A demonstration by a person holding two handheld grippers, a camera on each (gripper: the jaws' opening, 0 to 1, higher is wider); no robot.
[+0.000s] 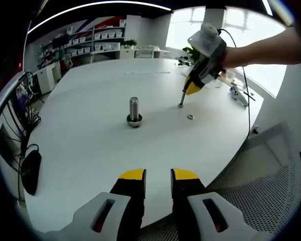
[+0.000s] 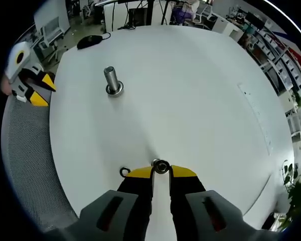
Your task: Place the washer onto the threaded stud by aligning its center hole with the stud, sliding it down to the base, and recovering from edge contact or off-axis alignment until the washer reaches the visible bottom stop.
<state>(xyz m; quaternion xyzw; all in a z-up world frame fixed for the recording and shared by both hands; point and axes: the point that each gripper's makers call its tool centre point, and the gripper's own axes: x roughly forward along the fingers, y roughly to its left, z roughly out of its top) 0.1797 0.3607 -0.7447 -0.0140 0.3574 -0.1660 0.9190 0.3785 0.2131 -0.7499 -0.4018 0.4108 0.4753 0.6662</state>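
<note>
A washer [image 2: 161, 166] is seen at the tips of the right tool [image 2: 161, 173], a small grey metal ring with a dark centre hole, lying on or just above the white bench [image 2: 200, 90]. The jaws are drawn nearly together around it, and a pinch on its rim seems to be under way; whether it is fully gripped or lifted cannot be told. A second small ring [image 2: 125, 172] lies on the bench just to the left of those tips. In the left gripper view the right tool [image 1: 182, 104] is seen pointing steeply down at the bench, with the spare ring [image 1: 190, 117] close beside it.

The stud [image 2: 111, 80] stands upright, well apart from the washer, as a short threaded metal post with a wider collar at its base [image 1: 134, 121]. That collar is judged to be the bottom stop.

The step in hand is judged to be the pick-up. It is best done with the washer held by one edge so that the hole is left free. The washer should then be carried over the stud, levelled, centred on the axis, and lowered; if an edge catches on the thread, it should be raised slightly and re-centred rather than forced.

The left tool [image 1: 158, 175] is held slightly open with nothing between its jaws, at the near edge of the bench.
</note>
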